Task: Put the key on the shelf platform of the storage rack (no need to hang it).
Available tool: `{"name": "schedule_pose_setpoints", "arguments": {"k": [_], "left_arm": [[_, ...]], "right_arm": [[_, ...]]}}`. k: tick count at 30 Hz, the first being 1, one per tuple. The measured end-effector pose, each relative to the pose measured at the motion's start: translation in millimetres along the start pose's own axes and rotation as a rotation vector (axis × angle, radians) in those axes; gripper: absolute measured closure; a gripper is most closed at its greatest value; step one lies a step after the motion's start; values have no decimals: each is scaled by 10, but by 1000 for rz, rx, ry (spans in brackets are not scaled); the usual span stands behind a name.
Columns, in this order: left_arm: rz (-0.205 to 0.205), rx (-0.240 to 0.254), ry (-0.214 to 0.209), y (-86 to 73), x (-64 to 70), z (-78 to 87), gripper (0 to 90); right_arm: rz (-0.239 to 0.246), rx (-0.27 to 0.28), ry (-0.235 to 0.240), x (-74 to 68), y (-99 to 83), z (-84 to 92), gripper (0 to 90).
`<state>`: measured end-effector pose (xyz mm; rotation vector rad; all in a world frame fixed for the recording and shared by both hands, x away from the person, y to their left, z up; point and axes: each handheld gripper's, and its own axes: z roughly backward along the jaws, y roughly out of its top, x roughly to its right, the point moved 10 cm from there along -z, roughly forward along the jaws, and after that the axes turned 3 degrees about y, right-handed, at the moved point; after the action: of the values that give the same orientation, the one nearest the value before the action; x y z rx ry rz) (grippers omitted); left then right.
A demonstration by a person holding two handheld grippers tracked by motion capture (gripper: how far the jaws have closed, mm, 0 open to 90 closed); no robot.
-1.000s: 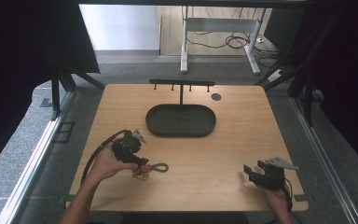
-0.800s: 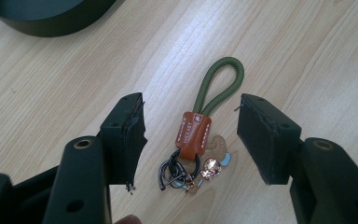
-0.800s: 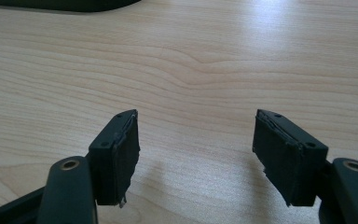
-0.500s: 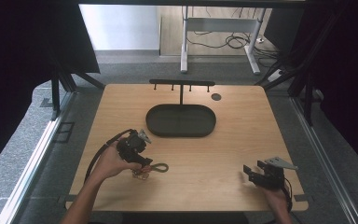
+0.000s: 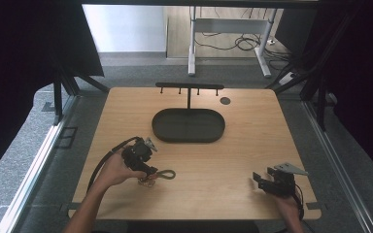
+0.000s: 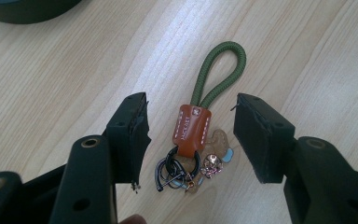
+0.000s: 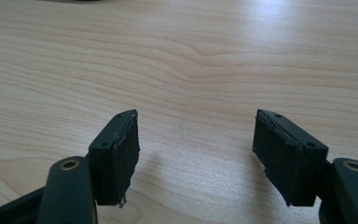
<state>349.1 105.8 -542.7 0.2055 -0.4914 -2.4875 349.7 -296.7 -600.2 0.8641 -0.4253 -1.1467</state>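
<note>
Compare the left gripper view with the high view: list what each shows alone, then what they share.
Left gripper view alone: the keychain's brown leather tab, black rings and small charms, lying between the left gripper's jaws, which have just been closing and are not yet touching it.

High view alone: the hook stand, the right gripper.

Both: keychain's green loop, dark oval tray, wooden table.

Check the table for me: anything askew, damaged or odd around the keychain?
Nothing stands out. The keychain lies flat on the table, green loop pointing away, rings and charms bunched at its near end, between the left gripper pads, which have just been closing and are not touching it. The right gripper is open over bare wood.
</note>
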Motion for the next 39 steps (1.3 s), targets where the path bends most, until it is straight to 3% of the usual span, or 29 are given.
{"name": "schedule_pose_setpoints", "arguments": {"k": [10, 20, 34, 39], "left_arm": [[-41, -39, -11, -17, 41, -89, 463], [-47, -52, -8, -13, 42, -155, 464], [-19, -74, -30, -107, 21, -307, 451], [-12, -88, -44, -141, 51, -398, 445]], "right_arm": [[22, -26, -3, -44, -16, -32, 312], [40, -37, -5, -88, -22, -52, 308], [58, -50, -22, -99, -27, -72, 303], [94, -62, -39, -117, -36, -85, 289]]}}
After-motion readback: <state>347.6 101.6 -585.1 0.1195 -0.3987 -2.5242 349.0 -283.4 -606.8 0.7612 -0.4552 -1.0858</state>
